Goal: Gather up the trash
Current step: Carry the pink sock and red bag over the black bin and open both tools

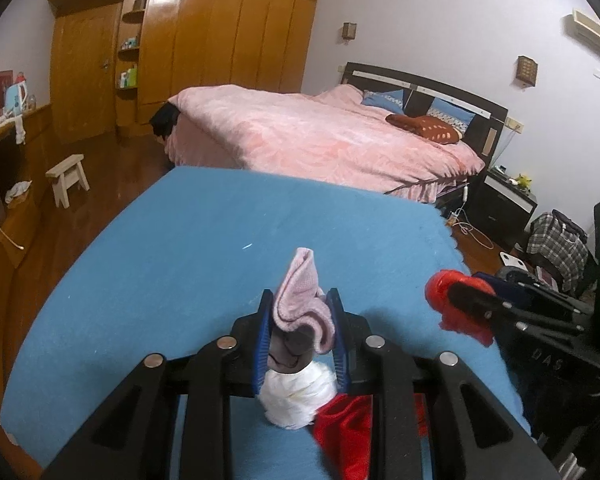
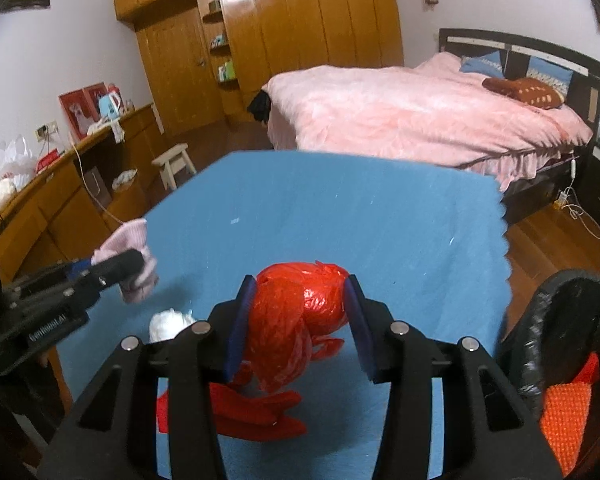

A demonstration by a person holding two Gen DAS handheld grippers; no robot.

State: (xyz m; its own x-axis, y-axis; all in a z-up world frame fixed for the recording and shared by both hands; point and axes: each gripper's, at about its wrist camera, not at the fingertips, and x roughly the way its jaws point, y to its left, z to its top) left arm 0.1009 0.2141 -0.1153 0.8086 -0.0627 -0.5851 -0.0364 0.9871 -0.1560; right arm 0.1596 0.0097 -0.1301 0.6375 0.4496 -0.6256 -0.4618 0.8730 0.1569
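Left gripper (image 1: 300, 330): blue pads pressed in on a pink knitted sock (image 1: 302, 304), bunched between them, its cuff poking up past the fingertips. A darker grey piece hung just under the sock, inside the jaws; could not tell what it was. Below and behind the pads, a white crumpled wad (image 1: 297, 398) lay on the blue table cover (image 1: 219, 240). Red cloth (image 1: 344, 432) lay just right of the wad, partly under the gripper frame.

Right gripper (image 2: 300, 320): pads closed against a red plastic bag (image 2: 300, 312), crinkled and glossy, held lifted off the cover with its tail trailing down toward the frame. Beneath the jaws, red fabric (image 2: 255, 412) lay flat on the cover. To the left of the jaws, the white wad (image 2: 167, 322) showed again, and beyond it the left gripper with the pink sock (image 2: 129, 252).

Right of the right jaws, off the table edge: a bin lined with a black bag (image 2: 556, 320), something orange and textured (image 2: 564, 412) inside it.

Farther out past both sets of jaws: bed with pink quilt (image 1: 320, 132), wooden wardrobe wall (image 1: 219, 40), small pale stool (image 1: 67, 178) on wood floor.
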